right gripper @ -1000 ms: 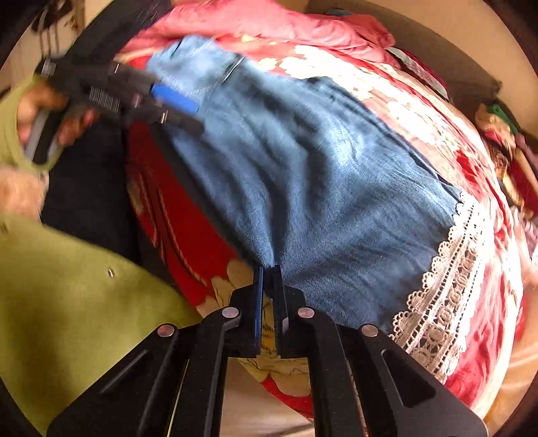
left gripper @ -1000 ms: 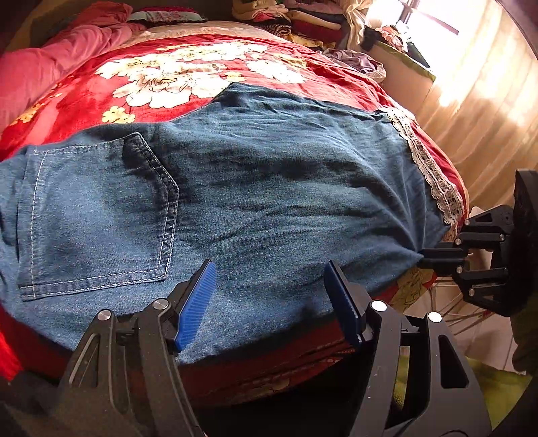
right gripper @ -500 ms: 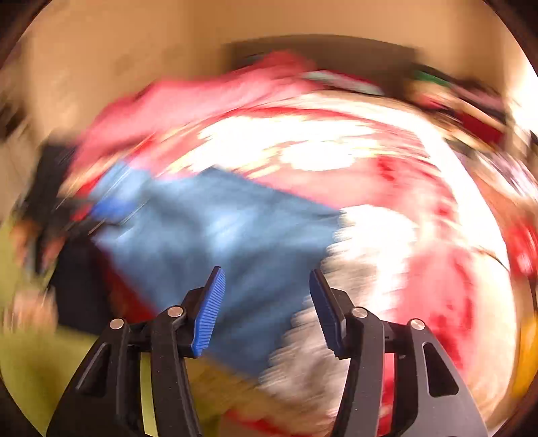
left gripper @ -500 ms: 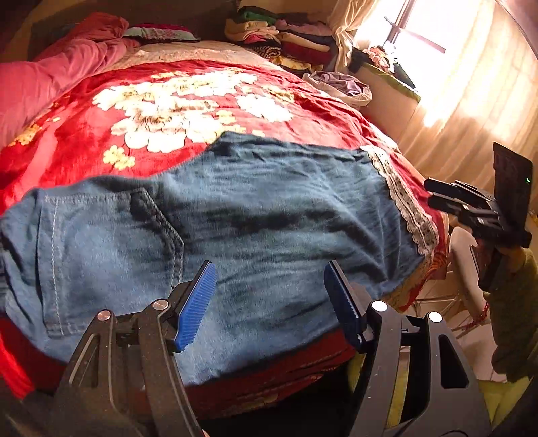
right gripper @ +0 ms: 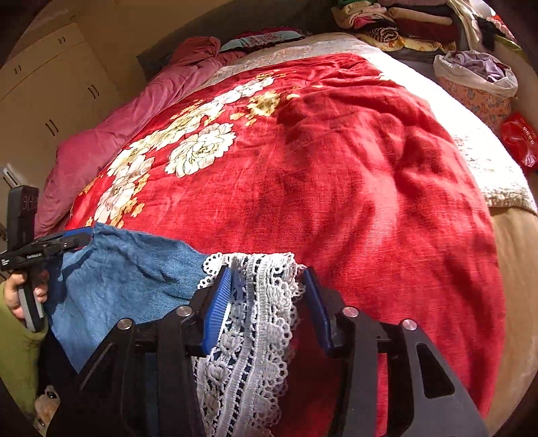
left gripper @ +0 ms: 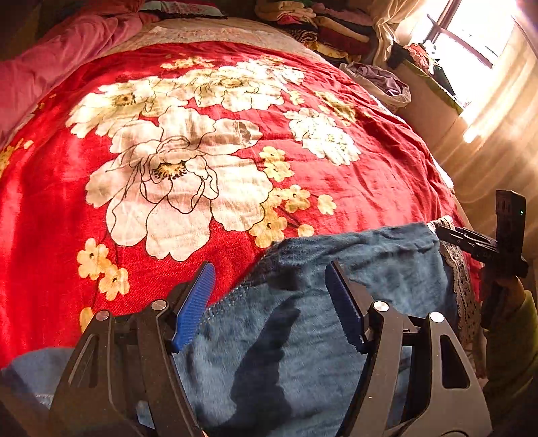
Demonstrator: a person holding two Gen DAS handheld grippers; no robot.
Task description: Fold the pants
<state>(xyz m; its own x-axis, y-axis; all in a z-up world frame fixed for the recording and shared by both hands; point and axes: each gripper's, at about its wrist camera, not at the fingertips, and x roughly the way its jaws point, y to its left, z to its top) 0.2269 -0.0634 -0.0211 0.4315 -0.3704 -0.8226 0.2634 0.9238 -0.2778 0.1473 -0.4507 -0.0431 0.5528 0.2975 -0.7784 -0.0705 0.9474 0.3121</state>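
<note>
No brand or label can be read; the red bag at the bed's far right edge carries print too small to make out, and the marking on the left gripper's upright black plate in the right wrist view is illegible. The jeans lie bunched at the near edge of the bed, on the red flowered blanket. The left gripper hangs over the denim with its blue pads spread apart, nothing between them. The right gripper has its pads apart as well, with the white lace hem of the jeans lying loose between them; whether either pad touches the lace cannot be told. Only the left wrist view shows the window and curtain. Only the right wrist view shows the cupboard doors, the pink quilt in full, and the hand holding the left gripper's handle. Both views show folded clothes stacked beyond the bed's far edge.
</note>
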